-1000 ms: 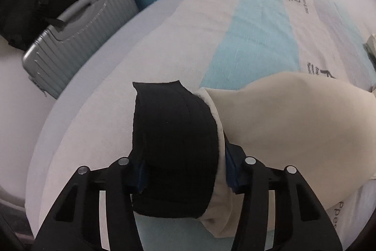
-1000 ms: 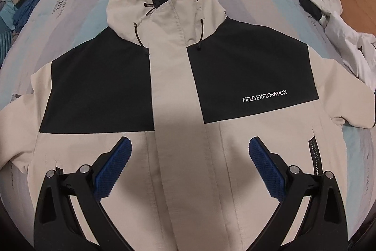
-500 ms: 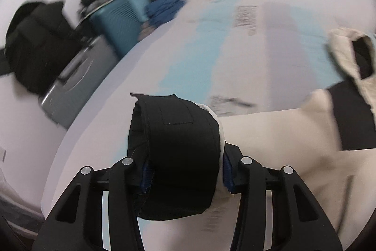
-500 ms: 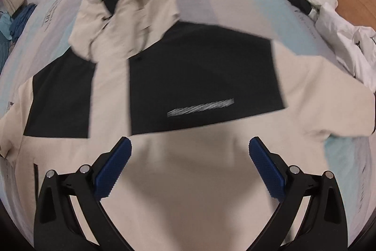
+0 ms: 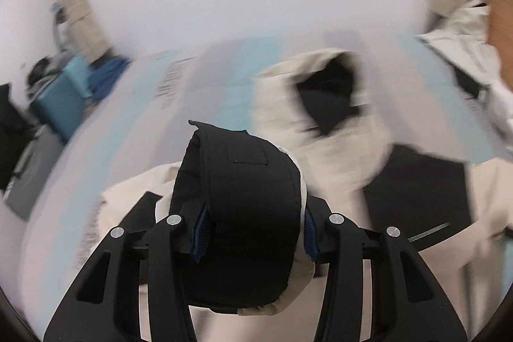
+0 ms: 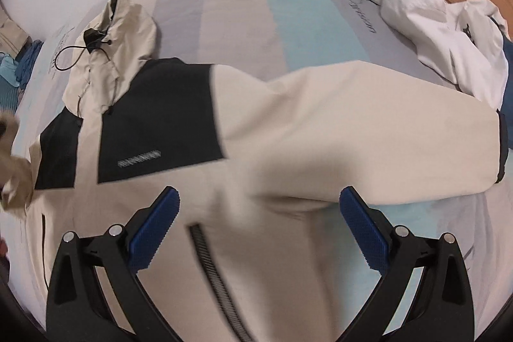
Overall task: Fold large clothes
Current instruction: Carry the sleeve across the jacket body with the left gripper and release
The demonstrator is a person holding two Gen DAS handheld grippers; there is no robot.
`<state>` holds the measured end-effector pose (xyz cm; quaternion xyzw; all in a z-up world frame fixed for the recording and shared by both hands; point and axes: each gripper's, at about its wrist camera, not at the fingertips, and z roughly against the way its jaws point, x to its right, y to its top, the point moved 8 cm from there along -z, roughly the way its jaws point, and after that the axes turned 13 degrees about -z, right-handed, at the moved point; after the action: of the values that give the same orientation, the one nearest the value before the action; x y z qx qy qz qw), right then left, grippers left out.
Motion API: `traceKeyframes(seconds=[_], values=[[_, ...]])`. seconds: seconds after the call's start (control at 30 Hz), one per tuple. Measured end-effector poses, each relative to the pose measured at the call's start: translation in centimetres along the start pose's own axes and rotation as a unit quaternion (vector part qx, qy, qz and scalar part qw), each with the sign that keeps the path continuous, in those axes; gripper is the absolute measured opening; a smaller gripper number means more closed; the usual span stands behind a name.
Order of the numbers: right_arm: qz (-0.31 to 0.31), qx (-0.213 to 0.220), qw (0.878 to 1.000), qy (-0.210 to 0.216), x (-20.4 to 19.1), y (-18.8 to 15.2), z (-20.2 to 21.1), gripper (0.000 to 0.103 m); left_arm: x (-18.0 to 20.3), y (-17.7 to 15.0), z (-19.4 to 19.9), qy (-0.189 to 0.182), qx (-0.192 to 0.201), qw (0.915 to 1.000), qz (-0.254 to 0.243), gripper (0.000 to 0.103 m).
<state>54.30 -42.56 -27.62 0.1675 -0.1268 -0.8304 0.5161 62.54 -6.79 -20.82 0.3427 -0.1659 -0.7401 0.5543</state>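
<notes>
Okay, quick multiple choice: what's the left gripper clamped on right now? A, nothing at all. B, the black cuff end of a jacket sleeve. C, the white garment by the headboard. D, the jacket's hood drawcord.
B: in the left wrist view the left gripper has its blue pads pressed against both sides of the black sleeve cuff, with cream sleeve fabric trailing from it.

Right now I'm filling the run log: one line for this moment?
left gripper: shut on black sleeve cuff | right gripper: open, empty, above beige-and-black hooded jacket | jacket on striped bed sheet
</notes>
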Motion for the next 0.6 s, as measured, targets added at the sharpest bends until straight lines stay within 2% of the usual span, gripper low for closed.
traceKeyframes(seconds=[0.1, 0.27, 0.37, 0.47, 0.5, 0.57, 0.6], values=[[-0.004, -0.005, 1.000, 0.004, 3.2, 0.4, 0.0, 0.096, 8.8, 3.0, 0.3, -0.032, 0.012, 0.9991, -0.026, 0.045], [-0.027, -0.013, 1.000, 0.009, 8.8, 1.1, 0.0, 0.096, 21.3, 4.9, 0.0, -0.074, 0.009, 0.9950, -0.067, 0.045], [-0.037, -0.016, 0.999, 0.007, 11.3, 1.2, -0.1, 0.096, 26.7, 4.5, -0.8, -0.081, 0.004, 0.9923, -0.094, 0.045], [-0.040, -0.016, 0.999, 0.001, 13.7, 1.4, 0.0, 0.096, 29.8, 3.0, -2.5, -0.091, -0.020, 0.9892, -0.113, 0.045], [-0.042, -0.016, 0.999, 0.000, 14.2, 1.4, 0.0, 0.096, 30.7, 2.5, -3.1, -0.091, -0.026, 0.9880, -0.122, 0.050], [-0.049, -0.017, 0.999, -0.001, 15.3, 1.3, 0.0, 0.096, 32.5, 1.2, -3.9, -0.108, -0.036, 0.9834, -0.141, 0.071], [-0.052, -0.017, 0.998, -0.002, 15.6, 1.4, -0.1, 0.096, 33.4, 0.8, -4.1, -0.118, -0.041, 0.9797, -0.156, 0.089]])
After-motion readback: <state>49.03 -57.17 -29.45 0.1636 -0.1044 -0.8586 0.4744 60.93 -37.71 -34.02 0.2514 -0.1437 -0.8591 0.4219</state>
